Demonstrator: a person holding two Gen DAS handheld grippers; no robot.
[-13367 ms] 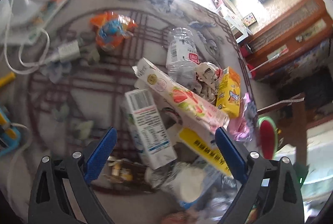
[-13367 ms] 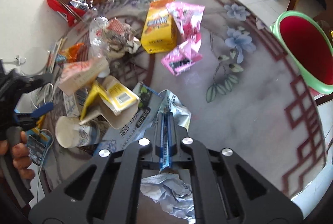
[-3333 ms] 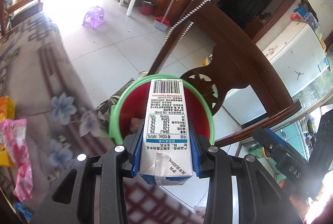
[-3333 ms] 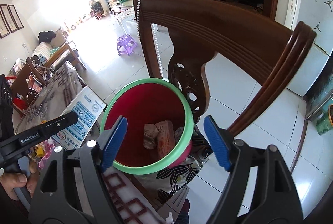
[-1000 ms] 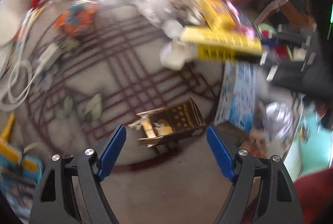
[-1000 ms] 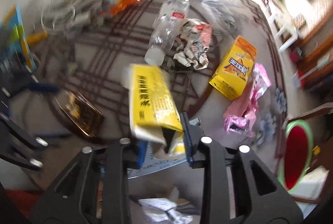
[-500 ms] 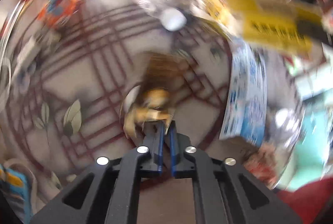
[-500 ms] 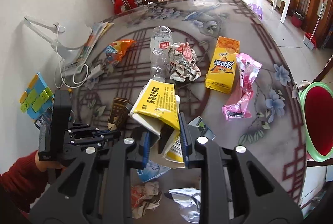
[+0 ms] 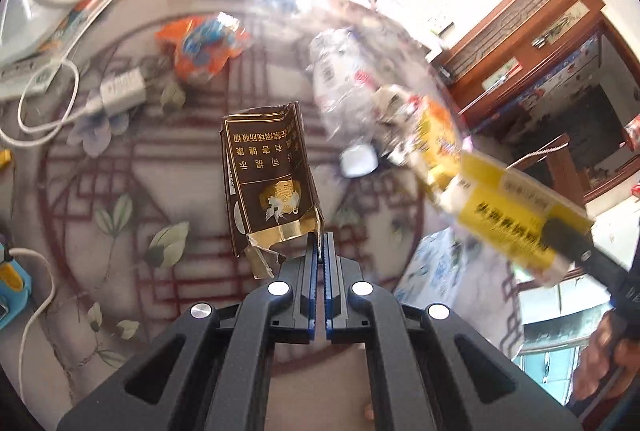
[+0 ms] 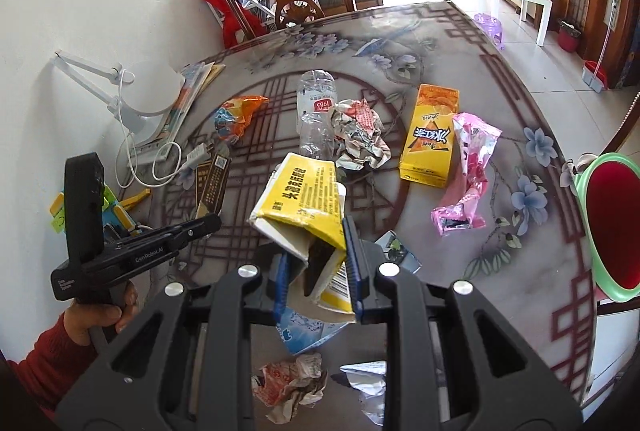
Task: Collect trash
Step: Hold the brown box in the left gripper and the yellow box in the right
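Note:
My left gripper (image 9: 319,247) is shut on a corner of a torn brown-and-gold carton (image 9: 268,179), which hangs above the patterned table (image 9: 120,159). In the right wrist view that carton (image 10: 212,183) shows edge-on ahead of the left gripper (image 10: 208,223). My right gripper (image 10: 316,263) is shut on a crushed yellow box (image 10: 304,199), lifted off the table; the same yellow box (image 9: 508,211) appears blurred at the right of the left wrist view. The green bin with a red inside (image 10: 612,223) stands beyond the table's right edge.
On the table lie a clear bottle (image 10: 316,119), crumpled paper (image 10: 360,135), an orange juice carton (image 10: 432,131), a pink wrapper (image 10: 468,171), an orange snack bag (image 10: 236,115), a blue-white leaflet (image 10: 312,327), and crumpled paper and foil (image 10: 296,383) near me. A lamp base with cables (image 10: 152,99) sits at left.
My left gripper, shut on the brown carton half a second ago, has lifted it off the table. My right gripper has kept the yellow box held above the table.

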